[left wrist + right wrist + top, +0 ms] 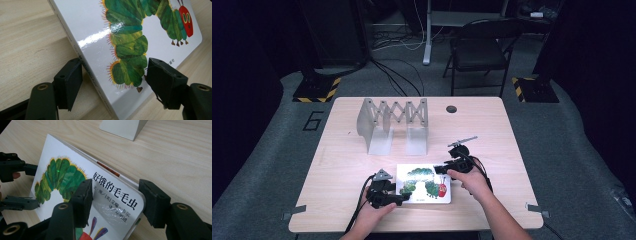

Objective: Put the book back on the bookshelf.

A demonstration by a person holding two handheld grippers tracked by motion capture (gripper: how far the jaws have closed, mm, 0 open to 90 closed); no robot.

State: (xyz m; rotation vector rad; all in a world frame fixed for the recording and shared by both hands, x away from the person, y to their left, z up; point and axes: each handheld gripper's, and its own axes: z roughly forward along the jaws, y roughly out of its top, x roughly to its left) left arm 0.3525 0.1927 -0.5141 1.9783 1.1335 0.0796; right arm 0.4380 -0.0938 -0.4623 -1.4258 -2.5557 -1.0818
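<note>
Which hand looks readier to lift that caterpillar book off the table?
Right, probably. The right hand-held gripper has its jaws closed across the book's edge, one pad on the cover. The left hand-held gripper only straddles a corner, its jaws wider and not clearly pressing.

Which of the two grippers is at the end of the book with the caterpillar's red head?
The right gripper, at the book's far right corner, just beyond the red head. The left gripper sits at the opposite, tail end.
</note>
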